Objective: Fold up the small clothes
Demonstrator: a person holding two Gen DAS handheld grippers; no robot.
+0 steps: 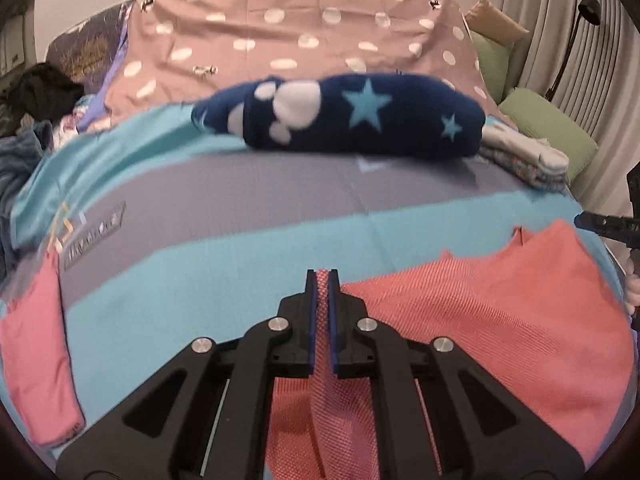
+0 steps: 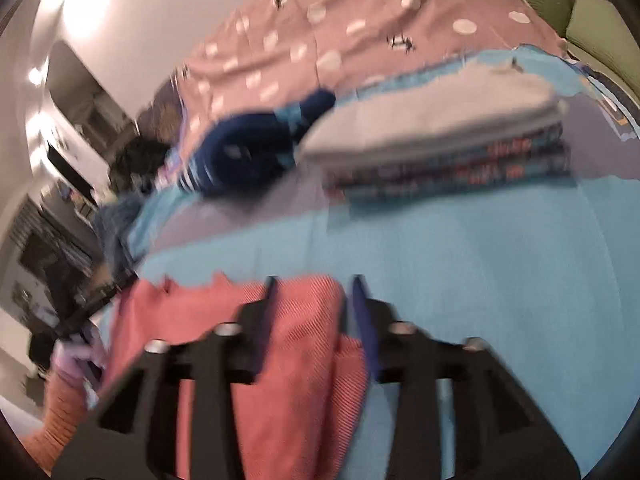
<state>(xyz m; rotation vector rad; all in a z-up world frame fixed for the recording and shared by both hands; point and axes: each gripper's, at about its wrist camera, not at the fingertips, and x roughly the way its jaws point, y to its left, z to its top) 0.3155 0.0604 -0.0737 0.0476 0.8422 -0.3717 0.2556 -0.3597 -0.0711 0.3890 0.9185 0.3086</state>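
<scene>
A coral-red knit garment (image 1: 500,320) lies on the turquoise and grey bed cover (image 1: 200,280) at the near right. My left gripper (image 1: 322,280) is shut on a fold of it that runs between the pads. In the blurred right wrist view my right gripper (image 2: 312,284) stands open with the same coral garment (image 2: 296,340) between its fingers, its right edge near the right finger (image 2: 360,296). The right gripper's tip (image 1: 604,226) shows at the right edge of the left wrist view.
A rolled navy fleece with stars (image 1: 352,120) lies at the back. A stack of folded clothes (image 2: 448,140) sits at the back right. A pink cloth (image 1: 36,352) lies near left. A spotted pink sheet (image 1: 300,40) and green cushions (image 1: 548,128) lie behind.
</scene>
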